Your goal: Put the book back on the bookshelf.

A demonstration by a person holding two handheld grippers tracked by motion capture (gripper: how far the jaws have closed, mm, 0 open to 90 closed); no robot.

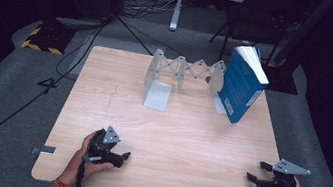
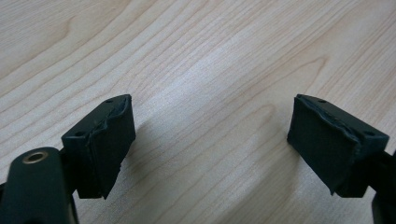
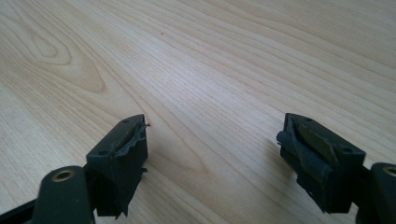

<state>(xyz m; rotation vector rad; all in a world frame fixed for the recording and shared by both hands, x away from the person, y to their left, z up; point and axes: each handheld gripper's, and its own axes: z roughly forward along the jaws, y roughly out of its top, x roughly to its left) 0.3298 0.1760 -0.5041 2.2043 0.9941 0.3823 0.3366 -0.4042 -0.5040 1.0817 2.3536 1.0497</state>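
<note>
Blue book [image 1: 243,85] stands on edge at the far right of the surface [image 1: 182,141], leaning against the right end plate of the white accordion bookend rack [image 1: 185,71], its white page block turned up and to the right. Relative to the book: the rack stretches away to its left, with the left end plate and its flat foot on the wood; the left tongs [image 1: 124,156] rest well apart from it at the near left edge; the right tongs [image 1: 254,171] sit at the near right edge, almost straight in front of it but well short. Both tongs are released and hold nothing; in each gripper view, bare wood grain lies between the black pads [image 2: 109,144] [image 3: 122,156]. Judgement on handling: a thick paperback, moderately heavy, with a smooth, possibly slick cover; stiff across the closed block, but the covers flex and the pages may fan if it is pinched at one corner. Best hold looks to be across its thickness near the spine, mid-height, so the block stays shut. It stands tilted, so a sideways nudge could tip it.
</note>
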